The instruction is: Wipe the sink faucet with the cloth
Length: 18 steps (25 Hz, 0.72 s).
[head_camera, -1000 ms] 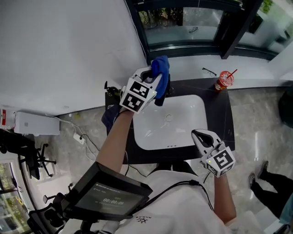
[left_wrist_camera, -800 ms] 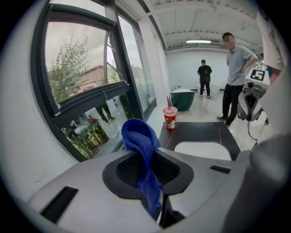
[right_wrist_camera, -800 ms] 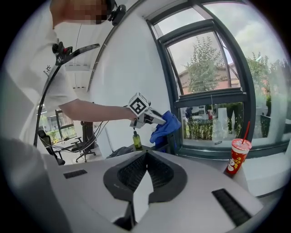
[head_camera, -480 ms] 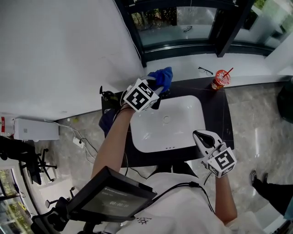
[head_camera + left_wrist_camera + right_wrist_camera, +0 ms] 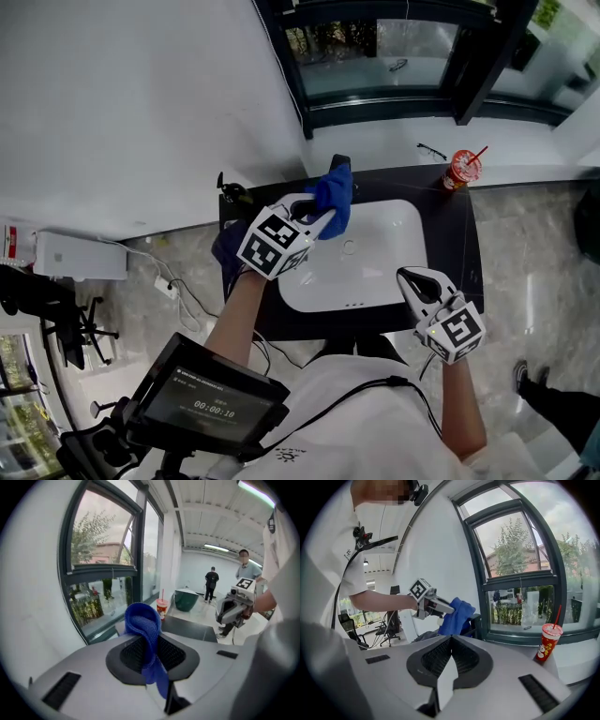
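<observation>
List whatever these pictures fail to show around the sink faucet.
- Faucet: head view, blue cloth in the left gripper covers all but its black top; contact unclear.
- Sink: head view, that gripper hides one side rim.
- Red cup print: too small to read in any view.
- Small dark object on the ledge: too small to identify.

Head view: from overhead, steeply down on white sink (image 5: 384, 262) and dark counter (image 5: 464, 262), left gripper (image 5: 317, 217) and right gripper (image 5: 410, 278) in frame
Left gripper view: close behind own jaws and blue cloth (image 5: 143, 630), facing along window (image 5: 103, 573) toward red cup (image 5: 161, 606)
Right gripper view: close behind own jaws, facing window
Shared: cup and window in all three; each gripper in the other's view
</observation>
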Tool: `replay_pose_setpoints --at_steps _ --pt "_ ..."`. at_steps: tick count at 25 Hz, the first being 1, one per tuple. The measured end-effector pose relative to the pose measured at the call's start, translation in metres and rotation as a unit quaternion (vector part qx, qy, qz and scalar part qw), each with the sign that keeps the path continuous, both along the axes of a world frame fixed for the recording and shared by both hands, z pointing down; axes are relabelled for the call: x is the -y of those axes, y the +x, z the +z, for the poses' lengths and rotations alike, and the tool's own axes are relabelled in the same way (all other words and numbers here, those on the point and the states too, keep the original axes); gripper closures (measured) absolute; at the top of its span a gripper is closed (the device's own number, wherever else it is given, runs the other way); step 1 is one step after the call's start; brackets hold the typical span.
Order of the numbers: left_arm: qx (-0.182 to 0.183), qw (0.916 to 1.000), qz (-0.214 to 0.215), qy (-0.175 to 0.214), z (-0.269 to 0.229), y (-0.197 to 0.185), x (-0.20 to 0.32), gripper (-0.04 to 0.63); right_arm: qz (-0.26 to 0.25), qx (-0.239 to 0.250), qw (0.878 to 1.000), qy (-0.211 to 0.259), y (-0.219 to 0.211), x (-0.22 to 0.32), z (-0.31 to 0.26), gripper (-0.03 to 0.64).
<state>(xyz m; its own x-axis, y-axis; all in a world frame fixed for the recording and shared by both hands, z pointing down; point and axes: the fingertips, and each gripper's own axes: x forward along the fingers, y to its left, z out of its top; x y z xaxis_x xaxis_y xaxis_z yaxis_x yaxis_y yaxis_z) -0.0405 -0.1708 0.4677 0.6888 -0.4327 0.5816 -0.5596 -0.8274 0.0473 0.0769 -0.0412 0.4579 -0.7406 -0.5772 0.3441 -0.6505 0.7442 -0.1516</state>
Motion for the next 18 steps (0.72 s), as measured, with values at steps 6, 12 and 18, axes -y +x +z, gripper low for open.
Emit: replay_pose_setpoints --at_steps 6,12,18 --pt "0.025 0.9943 -0.051 0.09 -0.059 -0.03 0.069 0.538 0.005 0.0 1.0 -0.002 0.002 0.0 0.0 0.614" --pt "0.094 0.9903 -0.001 0.103 -0.033 -0.003 0.115 0.538 0.019 -0.005 1.0 -0.01 0.012 -0.002 0.005 0.614" --pt "0.059 0.9978 0.029 0.003 0.019 0.027 0.098 0.538 0.026 -0.014 0.999 -0.015 0.014 -0.005 0.011 0.614"
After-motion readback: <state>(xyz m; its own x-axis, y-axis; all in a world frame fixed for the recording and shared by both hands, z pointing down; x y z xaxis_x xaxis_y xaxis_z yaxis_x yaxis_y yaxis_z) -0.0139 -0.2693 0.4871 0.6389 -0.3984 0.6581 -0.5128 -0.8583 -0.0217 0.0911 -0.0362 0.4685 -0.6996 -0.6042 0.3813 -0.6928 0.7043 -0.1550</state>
